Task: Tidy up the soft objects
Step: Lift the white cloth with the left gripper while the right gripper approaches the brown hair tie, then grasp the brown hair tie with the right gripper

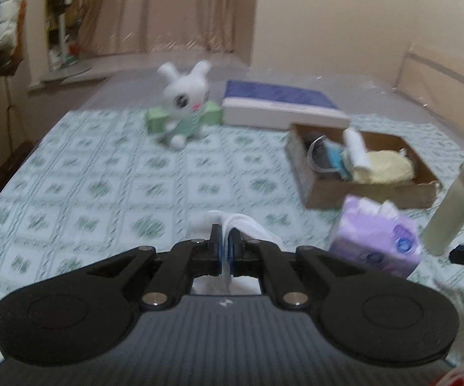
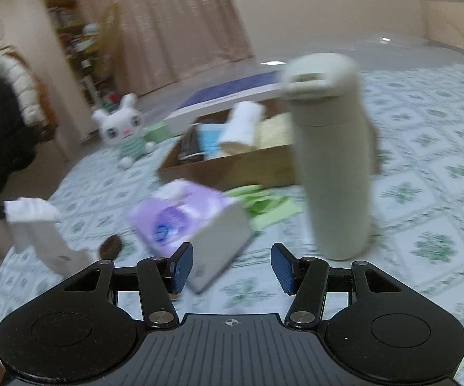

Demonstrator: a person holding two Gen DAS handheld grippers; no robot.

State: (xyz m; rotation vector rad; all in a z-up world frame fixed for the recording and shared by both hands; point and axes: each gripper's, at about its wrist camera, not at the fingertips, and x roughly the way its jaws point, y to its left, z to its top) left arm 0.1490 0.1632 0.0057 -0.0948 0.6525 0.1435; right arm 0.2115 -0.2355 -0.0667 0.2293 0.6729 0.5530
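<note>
My left gripper [image 1: 225, 241] is shut on a white sock [image 1: 248, 223] and holds it above the bed; the sock also hangs at the left of the right wrist view [image 2: 35, 225]. My right gripper [image 2: 232, 263] is open and empty, just in front of a purple tissue pack [image 2: 193, 225], which also shows in the left wrist view [image 1: 380, 238]. A cardboard box [image 1: 370, 193] holds a rolled white cloth [image 1: 357, 148], a yellow cloth [image 1: 386, 167] and blue items. A white bunny plush [image 1: 185, 103] sits at the far side.
A cream bottle [image 2: 331, 160] stands upright right of the tissue pack. A green cloth [image 2: 264, 206] lies before the box. A small brown object [image 2: 109, 246] lies on the patterned bedspread [image 1: 103, 186]. A blue-topped flat box [image 1: 280, 106] and a green pack [image 1: 158, 119] are behind.
</note>
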